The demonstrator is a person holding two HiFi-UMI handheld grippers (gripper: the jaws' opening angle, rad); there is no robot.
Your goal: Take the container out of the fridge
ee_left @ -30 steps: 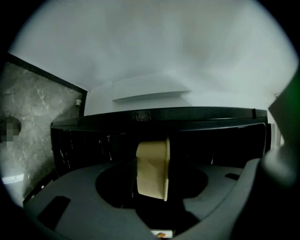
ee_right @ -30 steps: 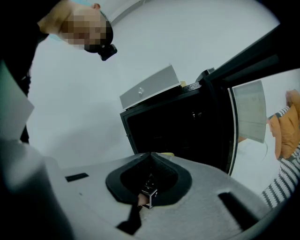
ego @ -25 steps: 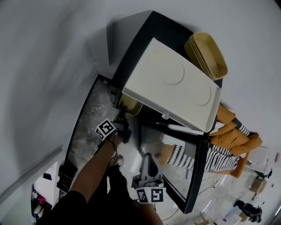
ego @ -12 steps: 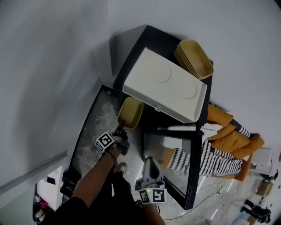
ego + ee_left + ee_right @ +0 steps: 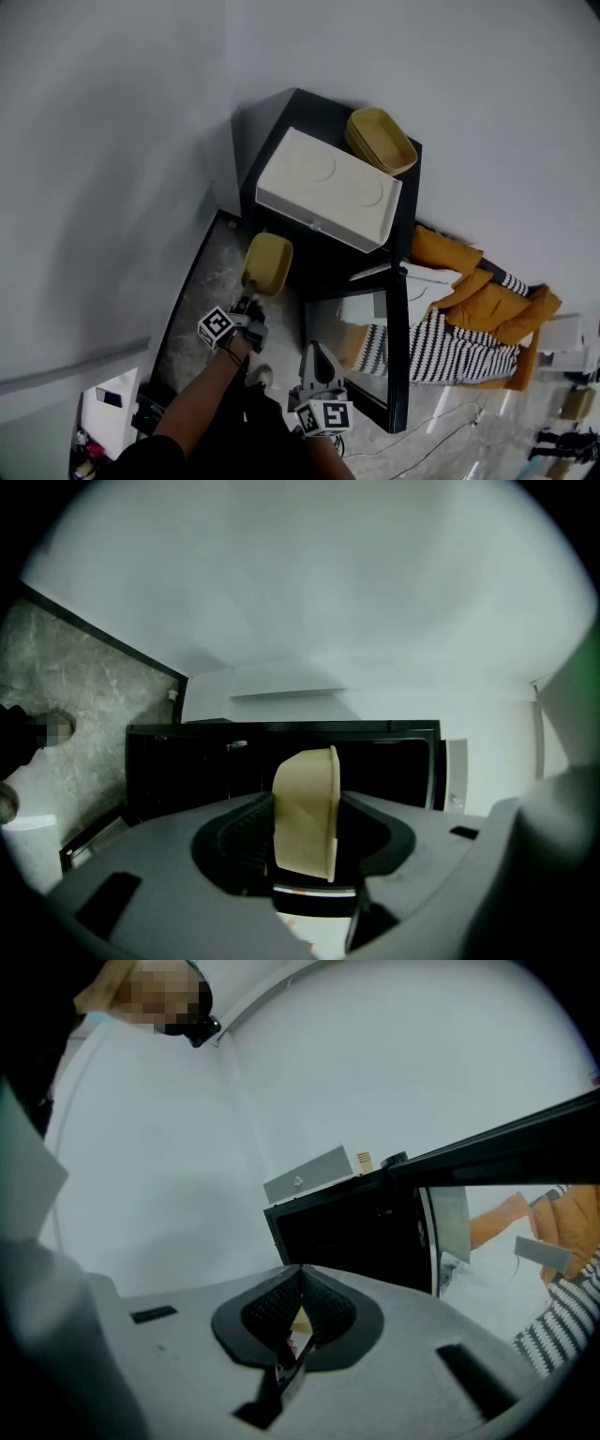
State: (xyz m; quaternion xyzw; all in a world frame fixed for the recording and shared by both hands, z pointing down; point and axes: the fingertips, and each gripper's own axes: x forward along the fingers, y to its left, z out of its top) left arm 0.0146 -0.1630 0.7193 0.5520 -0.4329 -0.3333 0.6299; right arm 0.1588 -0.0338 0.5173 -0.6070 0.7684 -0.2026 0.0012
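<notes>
Marble floor [image 5: 190, 286], outstretched left claw [image 5: 247, 300], container [image 5: 267, 263]

The container [image 5: 305, 813] between the jaws of the left gripper [image 5: 302, 836] is a plain tan-yellow. The jaws' ribbed pads are black and the gripper body is mid grey. Beyond those jaws the fridge [image 5: 187, 761] is glossy black against a pale grey-white wall [image 5: 309, 592]. Left of them the floor [image 5: 84, 677] is grey with lighter marbled veining. The right gripper [image 5: 298, 1314] is the same grey with black pads. Past its jaws a box [image 5: 309, 1177] is off-white, and to their right lie an orange cloth [image 5: 506, 1218] and a black-and-white striped cloth [image 5: 562, 1321]. The left gripper's cube [image 5: 216, 327] carries black-and-white square markers.
</notes>
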